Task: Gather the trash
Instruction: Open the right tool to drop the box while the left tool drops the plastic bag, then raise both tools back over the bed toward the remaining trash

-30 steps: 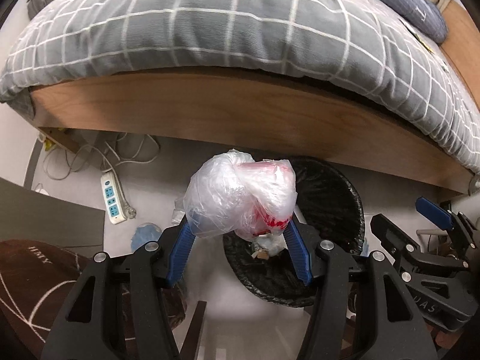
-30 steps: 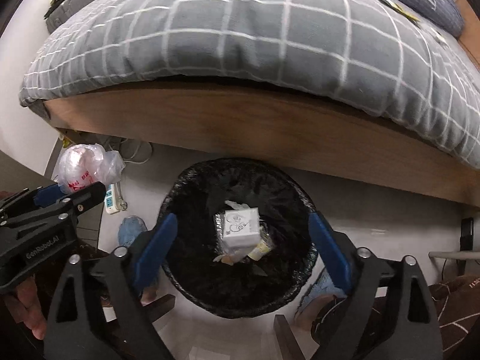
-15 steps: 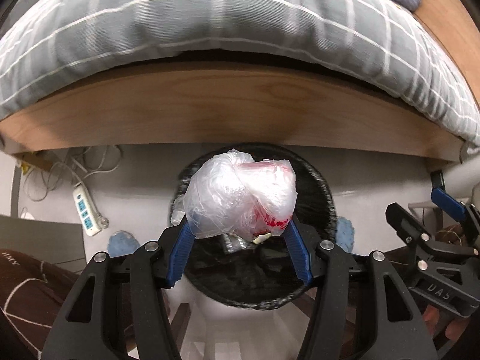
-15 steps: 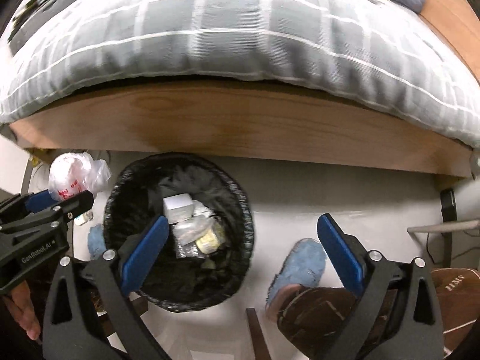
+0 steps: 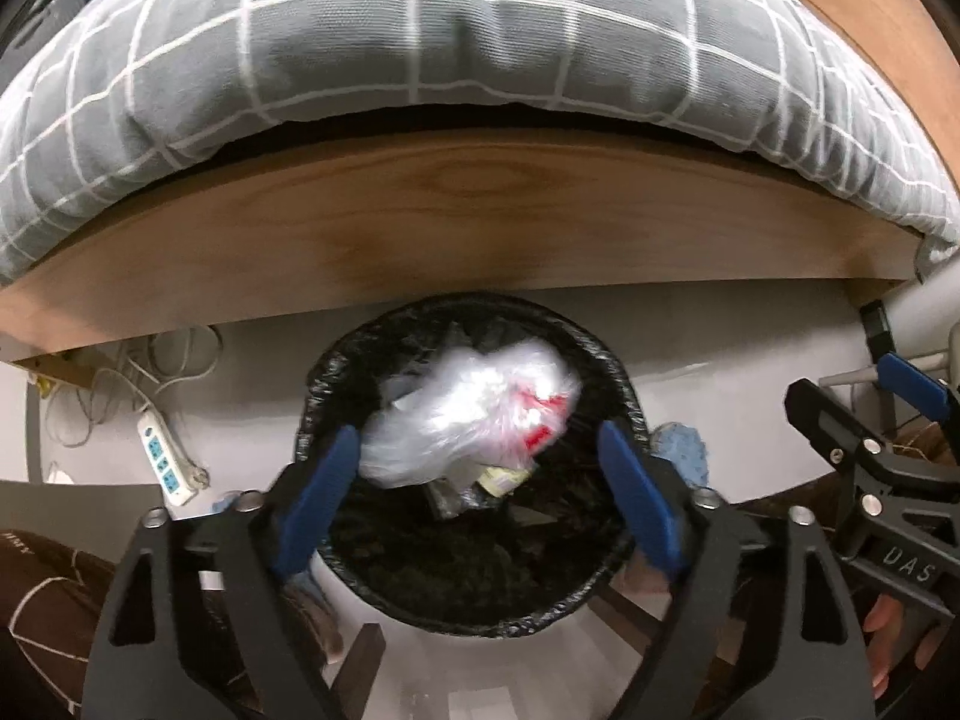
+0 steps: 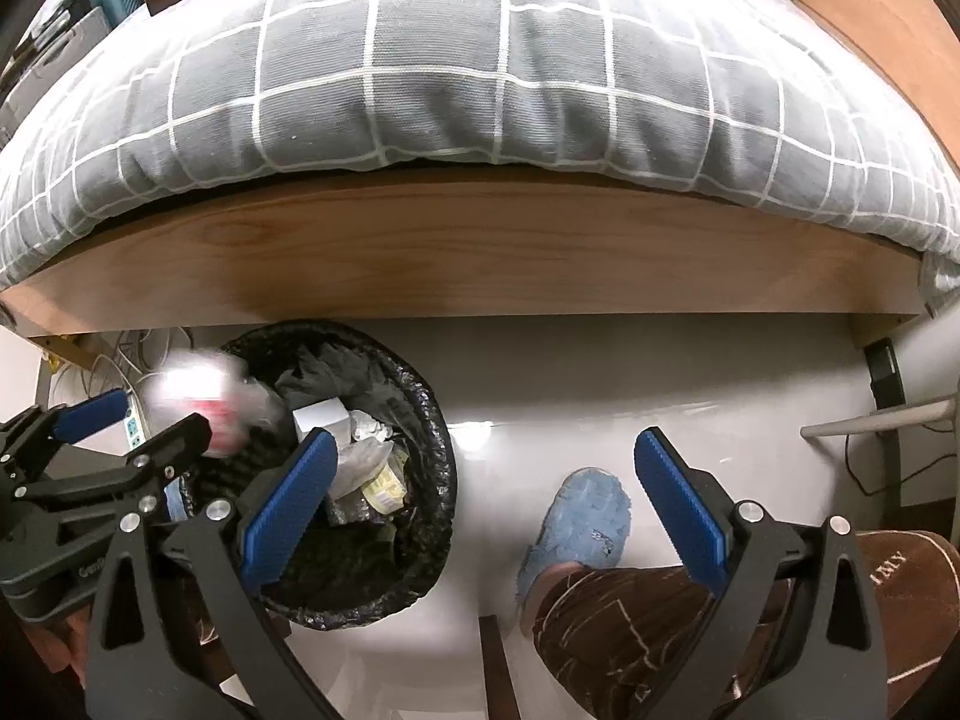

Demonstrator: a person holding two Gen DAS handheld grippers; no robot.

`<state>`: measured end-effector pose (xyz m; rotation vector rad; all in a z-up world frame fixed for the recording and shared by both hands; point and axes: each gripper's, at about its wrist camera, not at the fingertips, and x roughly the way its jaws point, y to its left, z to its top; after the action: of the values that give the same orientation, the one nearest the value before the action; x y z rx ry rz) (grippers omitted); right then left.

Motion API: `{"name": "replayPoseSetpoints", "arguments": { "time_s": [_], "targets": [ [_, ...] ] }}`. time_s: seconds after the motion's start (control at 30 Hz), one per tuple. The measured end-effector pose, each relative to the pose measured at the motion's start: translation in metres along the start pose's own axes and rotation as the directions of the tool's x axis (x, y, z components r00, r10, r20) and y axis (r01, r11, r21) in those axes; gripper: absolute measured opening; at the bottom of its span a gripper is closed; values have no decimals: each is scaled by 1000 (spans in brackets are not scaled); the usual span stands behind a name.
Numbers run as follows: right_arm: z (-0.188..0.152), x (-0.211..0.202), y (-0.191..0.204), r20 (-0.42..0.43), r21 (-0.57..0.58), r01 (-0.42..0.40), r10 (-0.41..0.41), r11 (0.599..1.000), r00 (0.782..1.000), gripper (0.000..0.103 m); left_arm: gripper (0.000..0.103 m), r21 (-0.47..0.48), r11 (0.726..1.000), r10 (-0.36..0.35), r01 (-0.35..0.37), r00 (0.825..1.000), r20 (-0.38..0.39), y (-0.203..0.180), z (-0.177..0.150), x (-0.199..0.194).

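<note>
A crumpled clear plastic bag with red print (image 5: 474, 414) is blurred, loose in the air over the black-lined trash bin (image 5: 624, 384). My left gripper (image 5: 480, 492) is open above the bin, its blue pads apart on either side of the bag and not touching it. In the right wrist view the bag (image 6: 204, 396) shows blurred beside the bin's (image 6: 432, 414) left rim, next to the left gripper (image 6: 138, 420). The bin holds a white box (image 6: 321, 417) and wrappers. My right gripper (image 6: 480, 492) is open and empty over the floor right of the bin.
A wooden bed frame (image 5: 480, 222) with a grey checked duvet (image 5: 420, 30) stands just behind the bin. A white power strip (image 5: 162, 462) and cables lie at left. The person's blue slipper (image 6: 582, 516) and brown-trousered leg (image 6: 660, 618) are right of the bin.
My left gripper has opened and let go of the plastic bag, which is dropping toward the bin. My right gripper has shifted further right, away from the bin.
</note>
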<state>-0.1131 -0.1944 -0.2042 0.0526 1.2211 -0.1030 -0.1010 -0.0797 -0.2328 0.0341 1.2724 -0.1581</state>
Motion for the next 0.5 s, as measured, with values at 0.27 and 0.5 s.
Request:
{"name": "replayPoseSetpoints", "arguments": {
  "time_s": [0.27,0.5],
  "targets": [
    [8,-11,9,40,-23,-2,3,1000,999,95,96,-17,998,58,-57,996,73,17,13,-24],
    [29,-36,2,101,-8,-2,3,1000,995,95,97,-40,997,66,-61,986,155,27,27,-62]
  ]
}}
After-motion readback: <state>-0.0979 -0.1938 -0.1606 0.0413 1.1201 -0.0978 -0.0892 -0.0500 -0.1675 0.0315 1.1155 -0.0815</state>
